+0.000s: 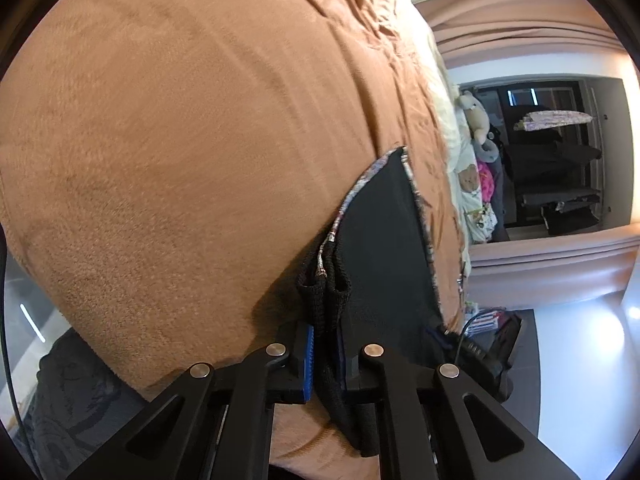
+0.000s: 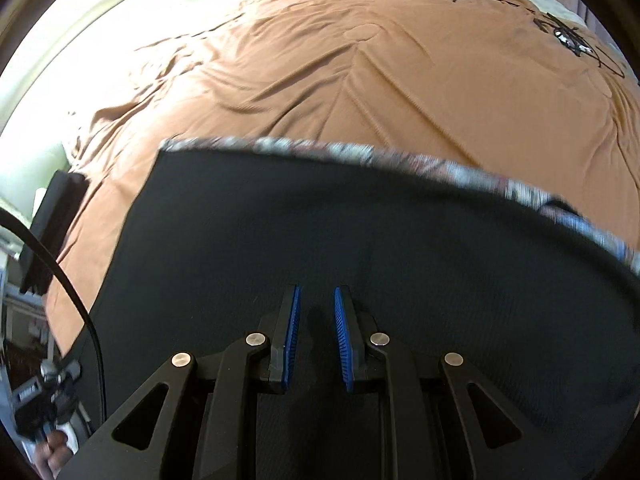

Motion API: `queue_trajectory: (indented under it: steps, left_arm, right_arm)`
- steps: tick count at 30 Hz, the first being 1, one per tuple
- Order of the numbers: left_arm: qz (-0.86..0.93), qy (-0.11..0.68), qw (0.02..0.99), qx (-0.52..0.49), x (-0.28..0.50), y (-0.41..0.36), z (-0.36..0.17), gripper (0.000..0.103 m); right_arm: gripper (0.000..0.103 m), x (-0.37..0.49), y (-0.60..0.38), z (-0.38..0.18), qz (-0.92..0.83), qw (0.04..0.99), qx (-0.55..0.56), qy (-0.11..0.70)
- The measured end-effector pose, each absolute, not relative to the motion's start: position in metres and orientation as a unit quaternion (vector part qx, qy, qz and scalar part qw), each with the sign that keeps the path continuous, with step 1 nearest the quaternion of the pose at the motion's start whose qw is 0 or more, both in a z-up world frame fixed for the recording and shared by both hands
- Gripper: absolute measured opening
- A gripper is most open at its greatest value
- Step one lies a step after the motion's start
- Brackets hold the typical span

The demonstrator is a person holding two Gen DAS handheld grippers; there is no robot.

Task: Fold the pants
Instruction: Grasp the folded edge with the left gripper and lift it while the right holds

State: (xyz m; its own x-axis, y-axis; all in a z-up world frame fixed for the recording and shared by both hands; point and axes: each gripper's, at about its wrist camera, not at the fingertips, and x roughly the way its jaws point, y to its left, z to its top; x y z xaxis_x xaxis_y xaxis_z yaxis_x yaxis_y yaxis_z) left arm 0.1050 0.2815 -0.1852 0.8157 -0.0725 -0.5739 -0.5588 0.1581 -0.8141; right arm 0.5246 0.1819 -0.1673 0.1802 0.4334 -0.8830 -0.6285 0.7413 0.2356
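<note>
The black pants [image 2: 320, 232] with a patterned side stripe [image 2: 360, 156] lie spread on an orange-brown blanket [image 2: 360, 60] on a bed. In the left wrist view my left gripper [image 1: 326, 344] is shut on a bunched ribbed edge of the pants [image 1: 384, 220], with the cloth stretching away to the right. In the right wrist view my right gripper [image 2: 316, 320] hovers over the middle of the black cloth, its blue pads [image 2: 292, 332] a little apart and holding nothing.
The blanket [image 1: 180, 140] fills the left wrist view. Beyond the bed's edge are stuffed toys [image 1: 476, 120], a dark shelf unit [image 1: 556, 168] and a power strip with books on the floor [image 1: 480, 340]. A cream headboard [image 2: 60, 92] and a black cable [image 2: 60, 272] are at the left.
</note>
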Motion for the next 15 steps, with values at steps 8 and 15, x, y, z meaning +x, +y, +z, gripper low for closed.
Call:
queue_trajectory:
  steps: [8,15]
  left_arm:
    - [0.151,0.238,0.736,-0.615,0.111,0.279,-0.161,0.008]
    - [0.131,0.228,0.755,-0.601,0.123,0.275,-0.135,0.008]
  right_arm:
    - [0.015,0.481,0.149,-0.162,0.371,0.748,-0.086,0.544]
    - [0.015,0.455,0.119,-0.163,0.366,0.749,-0.068,0.548]
